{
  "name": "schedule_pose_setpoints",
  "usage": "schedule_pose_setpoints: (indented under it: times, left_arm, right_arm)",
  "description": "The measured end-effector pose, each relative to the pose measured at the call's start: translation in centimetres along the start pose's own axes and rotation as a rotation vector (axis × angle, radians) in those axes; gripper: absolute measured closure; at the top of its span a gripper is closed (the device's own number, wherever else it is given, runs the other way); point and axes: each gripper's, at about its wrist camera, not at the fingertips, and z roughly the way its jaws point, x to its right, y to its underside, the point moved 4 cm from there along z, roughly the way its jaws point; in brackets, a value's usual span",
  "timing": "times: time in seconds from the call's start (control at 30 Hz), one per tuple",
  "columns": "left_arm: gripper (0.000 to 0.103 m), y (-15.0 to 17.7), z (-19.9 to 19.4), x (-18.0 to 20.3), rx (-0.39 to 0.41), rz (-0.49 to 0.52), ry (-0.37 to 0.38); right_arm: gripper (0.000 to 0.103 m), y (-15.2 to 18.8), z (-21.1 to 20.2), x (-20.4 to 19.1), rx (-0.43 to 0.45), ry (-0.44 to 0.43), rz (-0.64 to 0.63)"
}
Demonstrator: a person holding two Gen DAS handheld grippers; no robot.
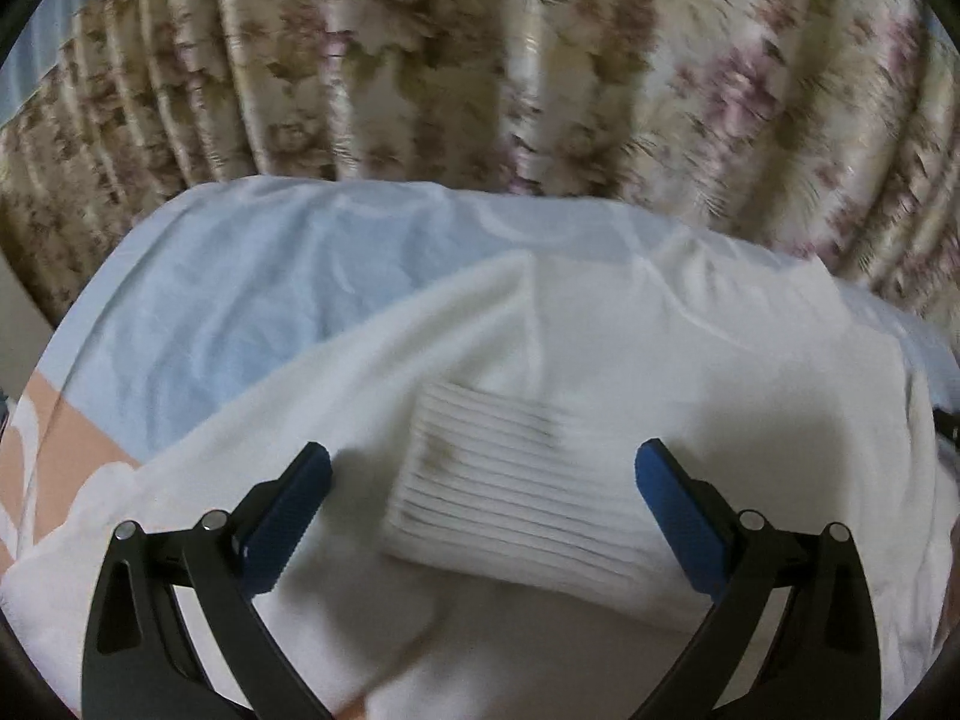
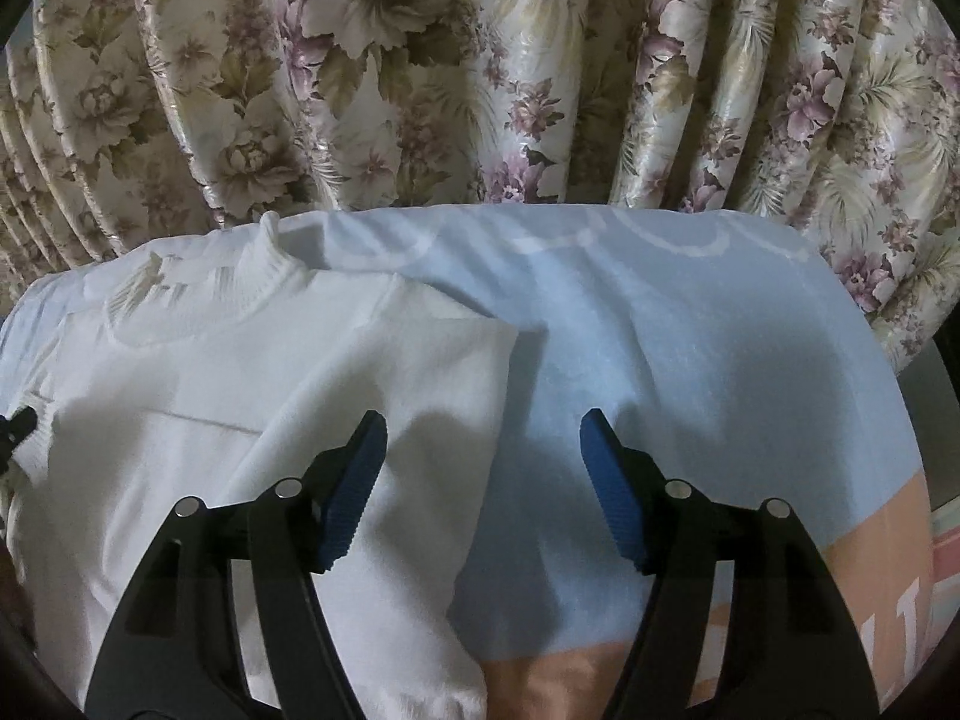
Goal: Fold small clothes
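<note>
A white knitted sweater [image 1: 660, 348] lies spread on a light blue sheet [image 1: 240, 276]. Its ribbed cuff [image 1: 498, 486] of a folded-in sleeve lies on the body, between my left gripper's fingers. My left gripper [image 1: 483, 474] is open just above the cuff, holding nothing. In the right wrist view the sweater [image 2: 210, 372] shows its ribbed collar [image 2: 270, 264] at the far end, and its right edge [image 2: 498, 372] lies over the sheet [image 2: 690, 330]. My right gripper [image 2: 483, 444] is open and empty above that edge.
A floral curtain [image 2: 480, 60] hangs close behind the bed along its far edge. The sheet has a peach patch at the near left [image 1: 66, 438] and near right [image 2: 870, 570]. A dark part of the other gripper shows at the left edge [image 2: 15, 426].
</note>
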Motion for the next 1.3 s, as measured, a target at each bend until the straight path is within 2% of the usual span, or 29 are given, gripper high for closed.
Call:
schedule_pose_setpoints:
  times: [0.07, 0.1, 0.17, 0.2, 0.33, 0.4, 0.5, 0.7, 0.93, 1.0, 1.1, 1.2, 1.27, 1.3]
  left_arm:
    - [0.018, 0.0, 0.3, 0.6, -0.01, 0.016, -0.013]
    - [0.034, 0.0, 0.2, 0.8, -0.009, 0.01, -0.005]
    - [0.044, -0.2, 0.2, 0.9, -0.008, 0.011, -0.01]
    - [0.058, -0.2, 0.0, 1.0, -0.002, 0.02, -0.019]
    - [0.08, -0.3, -1.0, 1.2, 0.04, 0.06, -0.03]
    - [0.084, -0.5, -1.7, 1.2, 0.081, 0.073, -0.039]
    - [0.085, -1.4, -2.0, 0.2, 0.116, 0.054, -0.1]
    - [0.088, -1.5, -0.8, -1.0, 0.103, 0.06, -0.19]
    - [0.085, -0.5, -0.9, -3.5, 0.09, -0.04, -0.275]
    - [0.088, -0.4, -1.4, -4.3, 0.107, -0.063, -0.337]
    - [0.087, -0.2, -0.6, -5.1, 0.059, -0.094, -0.312]
    - [0.086, 0.0, -0.9, -5.2, 0.063, -0.09, -0.281]
    - [0.073, 0.1, -1.4, -5.0, 0.068, -0.08, -0.255]
    - [0.056, 0.1, -2.0, -4.9, 0.076, -0.079, -0.24]
  right_arm:
    - [0.036, 0.0, -0.2, -0.2, 0.001, -0.008, 0.003]
    - [0.036, 0.0, -0.4, -0.5, 0.003, -0.012, 0.0]
    - [0.035, 0.0, -0.6, -1.0, 0.003, -0.021, -0.013]
    - [0.035, 0.0, -0.6, -1.2, 0.001, -0.022, -0.019]
    - [0.035, 0.0, -0.5, -1.4, 0.002, -0.027, -0.013]
    - [0.035, 0.2, -0.3, -1.5, -0.004, -0.035, -0.007]
    - [0.035, 0.3, -0.2, -1.6, -0.003, -0.039, -0.008]
    - [0.035, 0.4, -0.2, -1.5, -0.002, -0.038, -0.005]
    - [0.035, 1.0, 0.5, -0.8, -0.036, -0.008, -0.019]
    - [0.034, 1.4, 0.7, -0.6, -0.041, 0.002, -0.018]
    - [0.032, 1.7, 0.7, -0.2, -0.04, 0.019, -0.008]
    - [0.032, 1.7, 0.5, -0.2, -0.037, 0.019, -0.011]
    - [0.032, 1.7, -0.2, -0.3, -0.016, 0.011, -0.011]
    - [0.032, 1.6, -0.8, -0.3, -0.001, 0.002, -0.009]
